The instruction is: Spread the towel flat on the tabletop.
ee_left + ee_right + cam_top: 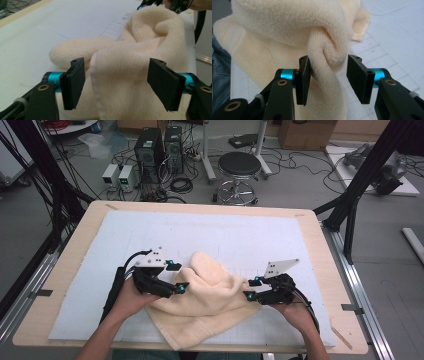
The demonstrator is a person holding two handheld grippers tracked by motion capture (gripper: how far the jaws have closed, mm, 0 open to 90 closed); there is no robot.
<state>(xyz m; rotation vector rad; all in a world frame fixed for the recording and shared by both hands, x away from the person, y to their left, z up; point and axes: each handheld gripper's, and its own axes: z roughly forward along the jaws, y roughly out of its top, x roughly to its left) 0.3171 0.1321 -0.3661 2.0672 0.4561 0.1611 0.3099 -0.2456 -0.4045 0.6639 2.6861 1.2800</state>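
A cream towel [210, 295] lies crumpled on the white mat [225, 230] near the table's front edge. My left gripper [178, 277] is at the towel's left side. In the left gripper view its jaws [116, 85] stand apart around a raised, hemmed fold of the towel [140, 45] without pinching it. My right gripper [251, 288] is at the towel's right side. In the right gripper view [328, 77] a twisted bulge of the towel [287, 22] sits between the pads. The left pad [303, 77] touches it, while a gap separates it from the right pad.
The mat covers a wooden table [80, 245]. Behind the table a black stool [239, 167], computer towers [150, 147] and cables stand on the floor. Black frame struts [360, 180] rise at the right. Bare mat lies behind and beside the towel.
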